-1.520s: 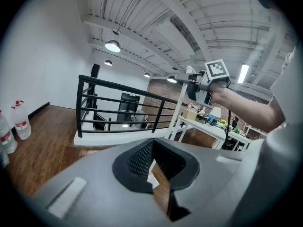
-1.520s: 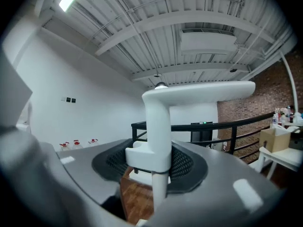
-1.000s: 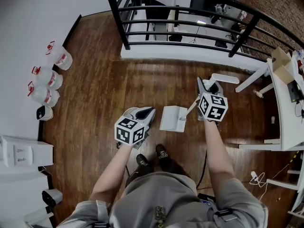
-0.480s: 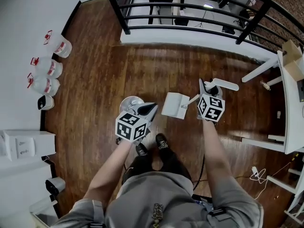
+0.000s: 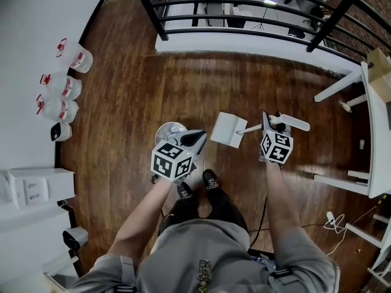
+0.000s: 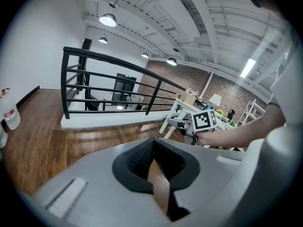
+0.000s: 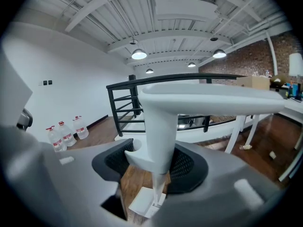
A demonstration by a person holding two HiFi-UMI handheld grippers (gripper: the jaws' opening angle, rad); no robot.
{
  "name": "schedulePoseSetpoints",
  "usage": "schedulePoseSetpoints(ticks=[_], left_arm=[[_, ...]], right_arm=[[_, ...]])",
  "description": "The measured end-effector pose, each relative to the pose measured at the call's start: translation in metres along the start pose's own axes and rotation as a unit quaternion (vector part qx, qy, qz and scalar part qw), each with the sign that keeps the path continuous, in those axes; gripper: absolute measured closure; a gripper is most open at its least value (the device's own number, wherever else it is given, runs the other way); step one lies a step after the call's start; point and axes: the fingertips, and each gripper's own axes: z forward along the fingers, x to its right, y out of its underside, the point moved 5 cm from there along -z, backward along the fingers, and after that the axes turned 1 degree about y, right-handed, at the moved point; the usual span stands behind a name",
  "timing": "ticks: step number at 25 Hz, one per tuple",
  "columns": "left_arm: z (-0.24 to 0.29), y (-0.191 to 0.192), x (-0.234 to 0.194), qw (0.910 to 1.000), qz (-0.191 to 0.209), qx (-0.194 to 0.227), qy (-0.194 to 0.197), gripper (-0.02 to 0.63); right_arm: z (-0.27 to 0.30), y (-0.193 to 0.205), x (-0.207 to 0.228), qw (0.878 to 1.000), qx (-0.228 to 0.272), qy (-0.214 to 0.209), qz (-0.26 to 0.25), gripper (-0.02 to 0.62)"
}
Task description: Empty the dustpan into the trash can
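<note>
A white long-handled dustpan (image 5: 227, 129) hangs just above the wooden floor, its pan to the left of my right gripper (image 5: 269, 124). That gripper is shut on the dustpan's handle (image 7: 160, 126), which runs upright between the black pads, with the pan (image 7: 143, 201) below. The handle's cross grip (image 5: 293, 122) sticks out to the right. A small round grey trash can (image 5: 165, 130) stands on the floor left of the pan. My left gripper (image 5: 197, 137) hovers at the can's right side, shut with nothing in it; its pads (image 6: 142, 157) meet at the tip.
Three water jugs (image 5: 62, 84) stand along the left wall, above a white appliance (image 5: 30, 188). A black railing (image 5: 244, 5) closes off the far side. White table legs (image 5: 342, 96) stand at the right. The person's shoes (image 5: 210, 180) are just behind the can and pan.
The right gripper has sunk toward the floor with the dustpan in it, and the pan now lies lower and flatter. The left gripper has dropped a little beside the trash can.
</note>
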Motion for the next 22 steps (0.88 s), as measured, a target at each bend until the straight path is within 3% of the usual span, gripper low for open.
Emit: schedulePoseSetpoints(ticks=[11,22], left_arm=[[0.017,-0.008,0.024,0.9993,0.021,-0.008,0.029,0.601],[-0.004,-0.006,0.036,0.9984,0.034,0.007,0.046,0.601]], right_arm=[[-0.023,0.022,0.037,0.999,-0.021,0.027,0.024,0.39],[-0.057,0.034,0.033,0.997,-0.053,0.028,0.047,0.344]])
